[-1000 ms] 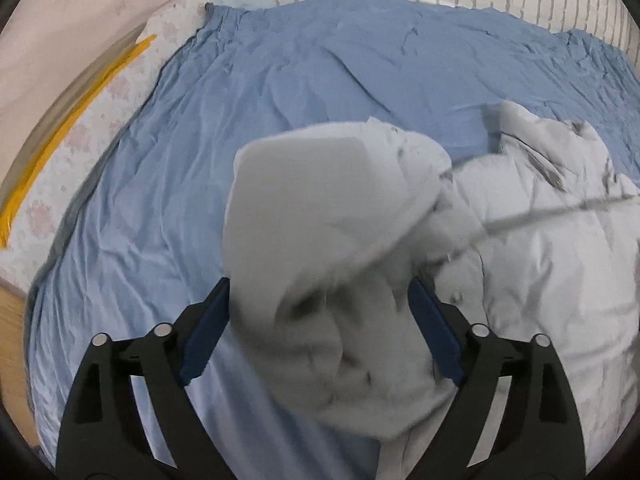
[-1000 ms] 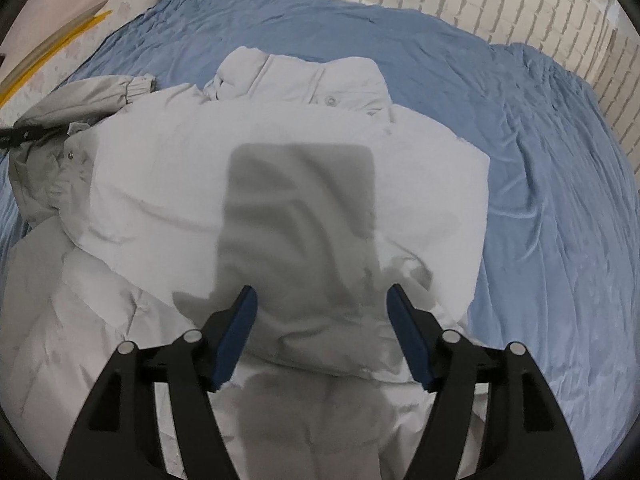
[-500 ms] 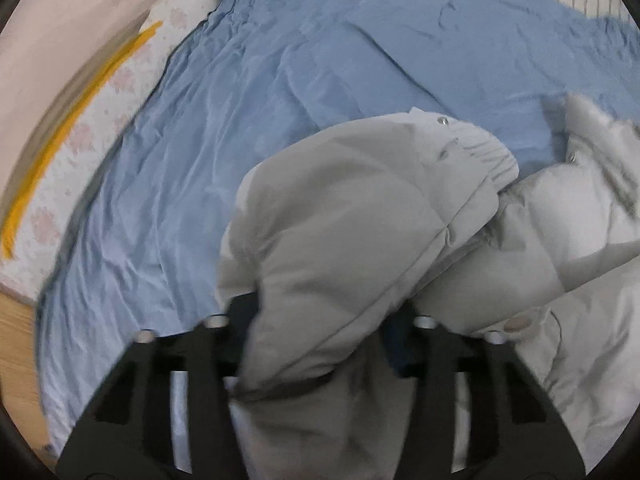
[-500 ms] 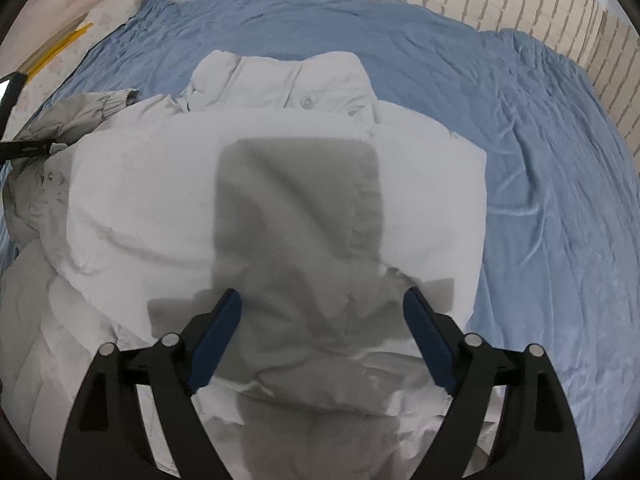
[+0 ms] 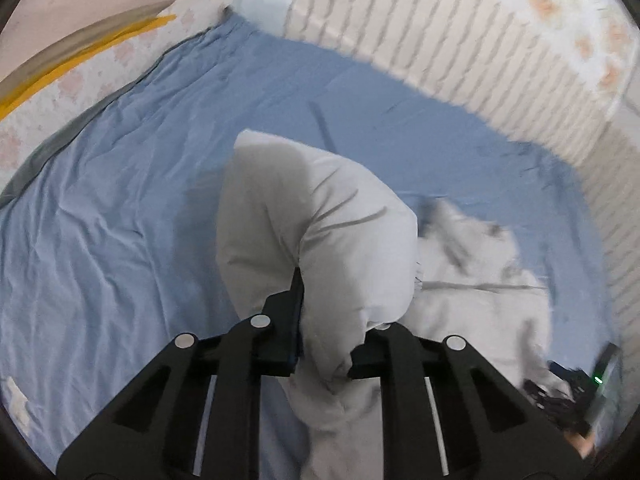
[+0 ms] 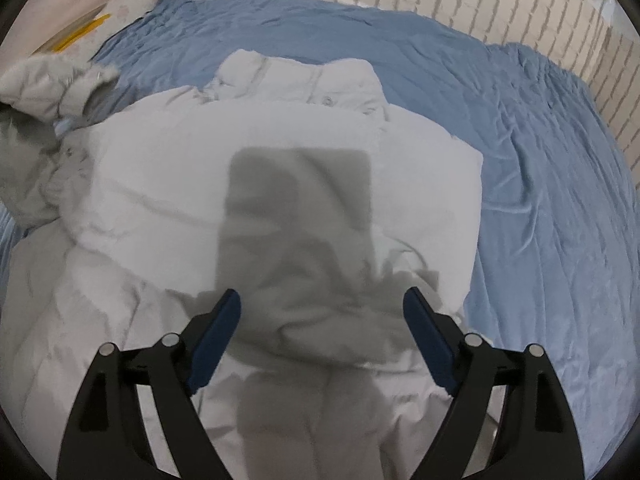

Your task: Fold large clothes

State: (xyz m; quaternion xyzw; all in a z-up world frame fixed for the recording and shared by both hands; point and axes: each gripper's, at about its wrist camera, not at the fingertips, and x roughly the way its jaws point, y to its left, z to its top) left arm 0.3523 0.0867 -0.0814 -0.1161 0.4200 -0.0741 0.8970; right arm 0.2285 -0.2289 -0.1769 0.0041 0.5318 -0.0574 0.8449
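A pale grey padded jacket (image 6: 280, 184) lies on the blue bed sheet (image 6: 552, 208), collar at the far end, its right side folded over the body. My left gripper (image 5: 332, 320) is shut on the jacket's left sleeve (image 5: 316, 216) and holds it lifted above the sheet; the sleeve bulges up in front of the fingers. That raised sleeve also shows in the right wrist view (image 6: 56, 88) at the far left. My right gripper (image 6: 322, 320) is open and empty, hovering over the folded jacket body.
A white brick-pattern wall (image 5: 460, 52) runs along the far and right sides of the bed. A floral mattress edge with a yellow strip (image 5: 80, 64) lies to the left. The right gripper's body (image 5: 580, 396) shows at the lower right of the left wrist view.
My left gripper closed on the sleeve and lifted it up and toward the jacket. My right gripper opened wider and drew back slightly over the jacket.
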